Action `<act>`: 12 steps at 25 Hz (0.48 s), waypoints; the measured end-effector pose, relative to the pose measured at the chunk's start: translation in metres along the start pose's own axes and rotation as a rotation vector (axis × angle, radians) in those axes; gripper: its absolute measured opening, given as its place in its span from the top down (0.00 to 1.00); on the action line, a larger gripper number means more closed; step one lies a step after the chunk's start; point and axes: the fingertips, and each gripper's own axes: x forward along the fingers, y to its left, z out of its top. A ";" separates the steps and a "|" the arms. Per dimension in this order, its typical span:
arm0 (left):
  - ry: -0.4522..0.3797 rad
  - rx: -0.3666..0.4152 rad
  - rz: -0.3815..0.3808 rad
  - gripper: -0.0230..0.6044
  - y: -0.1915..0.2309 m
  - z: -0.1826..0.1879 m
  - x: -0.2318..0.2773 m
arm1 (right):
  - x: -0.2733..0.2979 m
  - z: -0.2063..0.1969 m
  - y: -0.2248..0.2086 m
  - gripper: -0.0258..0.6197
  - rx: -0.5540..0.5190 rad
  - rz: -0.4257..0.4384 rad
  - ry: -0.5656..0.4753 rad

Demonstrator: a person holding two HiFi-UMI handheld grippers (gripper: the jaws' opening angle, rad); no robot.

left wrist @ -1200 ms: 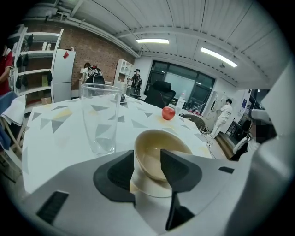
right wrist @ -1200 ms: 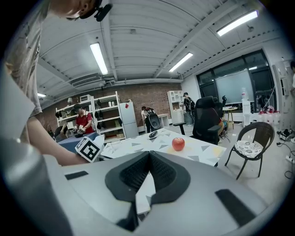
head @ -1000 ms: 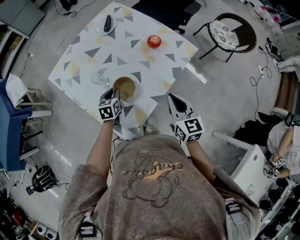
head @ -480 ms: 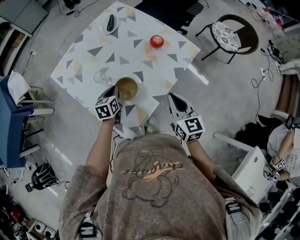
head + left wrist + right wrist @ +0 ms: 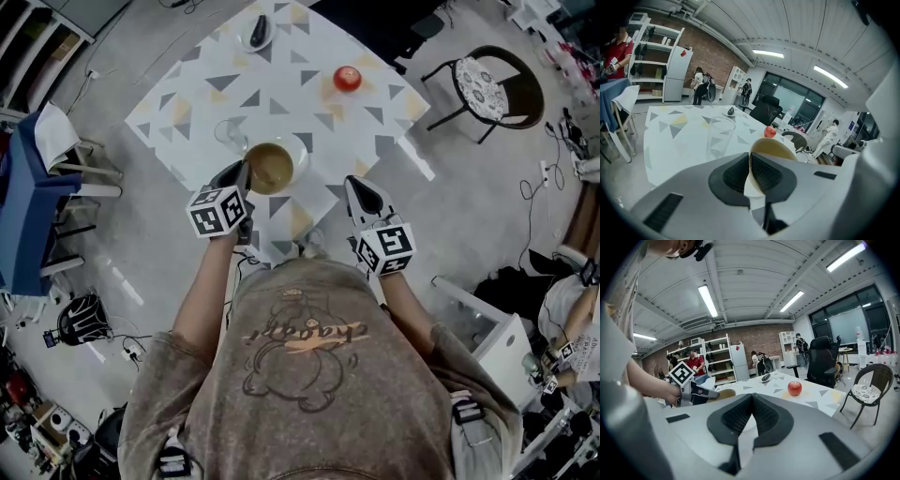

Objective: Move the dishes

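My left gripper (image 5: 241, 176) is pinching the near rim of the bowl (image 5: 274, 166); in the left gripper view its jaws (image 5: 750, 157) are clamped on either side of the thin pale wall, one pad inside and one outside. The bowl (image 5: 776, 147) has a tan inside and sits at the near part of the surface (image 5: 202, 98), which is white with grey and yellow triangles. I cannot tell whether its base is touching the surface. Just beyond the bowl on the left stands a clear glass (image 5: 230, 133), upright and empty (image 5: 719, 136). Farther across is a red apple (image 5: 348, 78), well apart from the bowl, and at the far edge a small dish (image 5: 256, 33) with something dark on it. My right gripper (image 5: 362, 191) hovers off the near right corner of the surface; its jaws (image 5: 752, 399) are pressed together with nothing between them. From the right gripper view I see the apple (image 5: 794, 388) ahead, the small dish (image 5: 765, 377) behind it, and off to the left my left gripper (image 5: 696, 391) with the bowl (image 5: 723, 393) in it. A chair (image 5: 494, 89) stands on the floor to the right.
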 end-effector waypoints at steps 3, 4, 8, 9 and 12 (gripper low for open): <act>0.007 -0.008 0.009 0.91 0.001 -0.004 -0.010 | 0.009 0.002 0.007 0.95 -0.011 0.035 0.000; 0.011 -0.012 0.013 0.91 0.002 -0.007 -0.014 | 0.012 0.002 0.010 0.95 -0.014 0.046 0.000; 0.041 -0.028 0.026 0.91 0.006 -0.024 -0.023 | 0.021 0.003 0.020 0.95 -0.029 0.085 0.000; 0.051 -0.032 0.029 0.91 0.006 -0.029 -0.024 | 0.023 0.004 0.023 0.95 -0.032 0.093 0.000; 0.085 -0.037 0.045 0.91 0.010 -0.047 -0.027 | 0.028 0.005 0.030 0.95 -0.040 0.117 0.002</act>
